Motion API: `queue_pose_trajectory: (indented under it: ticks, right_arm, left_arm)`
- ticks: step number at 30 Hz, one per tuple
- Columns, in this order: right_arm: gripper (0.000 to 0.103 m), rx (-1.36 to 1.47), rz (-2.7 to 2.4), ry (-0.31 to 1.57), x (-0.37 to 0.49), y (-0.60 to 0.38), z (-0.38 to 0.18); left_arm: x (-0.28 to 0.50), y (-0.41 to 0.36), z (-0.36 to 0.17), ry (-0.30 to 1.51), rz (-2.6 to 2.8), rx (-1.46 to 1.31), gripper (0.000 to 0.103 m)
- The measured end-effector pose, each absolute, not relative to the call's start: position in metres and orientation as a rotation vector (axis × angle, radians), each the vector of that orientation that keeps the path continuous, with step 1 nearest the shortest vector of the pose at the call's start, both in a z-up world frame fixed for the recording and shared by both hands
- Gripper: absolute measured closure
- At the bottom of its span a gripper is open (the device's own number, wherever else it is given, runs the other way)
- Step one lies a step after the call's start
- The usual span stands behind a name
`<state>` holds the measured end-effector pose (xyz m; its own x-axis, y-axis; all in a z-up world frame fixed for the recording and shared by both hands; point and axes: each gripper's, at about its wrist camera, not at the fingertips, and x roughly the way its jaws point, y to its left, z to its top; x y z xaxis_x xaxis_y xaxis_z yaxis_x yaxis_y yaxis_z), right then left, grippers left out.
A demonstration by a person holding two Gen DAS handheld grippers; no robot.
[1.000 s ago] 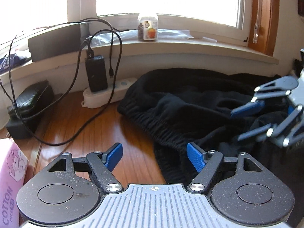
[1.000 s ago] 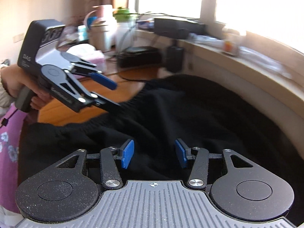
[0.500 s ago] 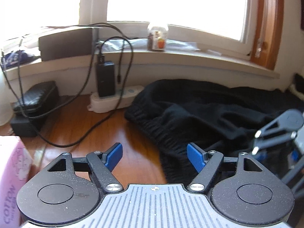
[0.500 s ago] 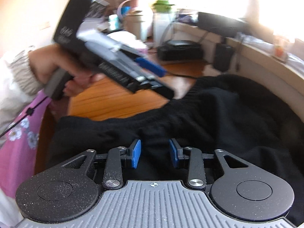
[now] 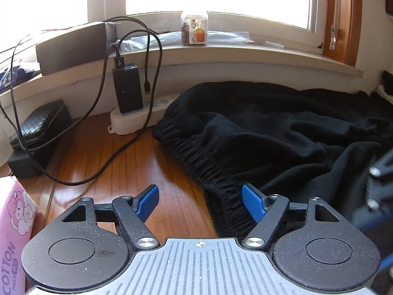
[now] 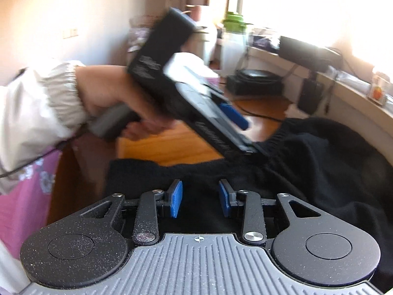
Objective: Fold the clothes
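Observation:
A black garment (image 5: pixel 282 135) with a ribbed elastic waistband lies crumpled on the wooden table (image 5: pixel 110 172), below the window sill. My left gripper (image 5: pixel 200 204) hovers open at the waistband's near end, its right pad over the cloth and its left pad over bare wood. From the right wrist the left gripper (image 6: pixel 245 135) is blurred, with its lower finger down at the waistband. My right gripper (image 6: pixel 201 201) is low over the garment (image 6: pixel 319 172), with its pads partly drawn in but still apart. Their blue faces are bare and no cloth is visibly pinched. Its dark linkage (image 5: pixel 373 186) shows blurred at the right edge.
A white power strip (image 5: pixel 137 120) with a black charger (image 5: pixel 127 91) and looping cables sits behind the waistband. A black case (image 5: pixel 36 123) and a pink tissue pack (image 5: pixel 12 233) are at the left. A jar (image 5: pixel 194 29) stands on the sill. A hand and white sleeve (image 6: pixel 49 103) hold the left tool.
The right gripper's jaws narrowed, and it slid toward the lower right edge of the left wrist view, mostly out of it. The left gripper stayed open over the waistband.

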<state>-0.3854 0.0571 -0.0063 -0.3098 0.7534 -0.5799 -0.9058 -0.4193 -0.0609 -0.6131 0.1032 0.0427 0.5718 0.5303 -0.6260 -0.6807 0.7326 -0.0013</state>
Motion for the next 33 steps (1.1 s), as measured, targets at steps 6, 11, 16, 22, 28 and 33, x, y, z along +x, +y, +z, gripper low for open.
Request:
queue_pose_trajectory:
  ticks: [6,11,16,22,28,33]
  right_arm:
    - [0.061,-0.688,1.955,0.308,-0.422,0.046,-0.007]
    - [0.057,-0.691,1.976,0.308,-0.437,0.041,-0.009]
    - [0.053,-0.773,1.940,0.235,-0.457,0.040,-0.022]
    - [0.044,-0.849,1.902,0.117,-0.477,0.035,-0.038]
    - [0.056,-0.881,1.862,0.018,-0.486,0.031,-0.045]
    - [0.084,-0.800,1.935,0.101,-0.472,0.021,-0.032]
  left_arm:
    - [-0.619,0.106,0.040,0.634,0.706,-0.268,0.025]
    - [-0.622,0.107,0.040,0.633,0.700,-0.272,0.025]
    - [-0.623,0.109,0.037,0.624,0.698,-0.301,0.024]
    - [-0.622,0.110,0.039,0.636,0.702,-0.295,0.024]
    - [-0.620,0.110,0.039,0.643,0.707,-0.291,0.024]
    - [-0.623,0.108,0.041,0.658,0.698,-0.287,0.024]
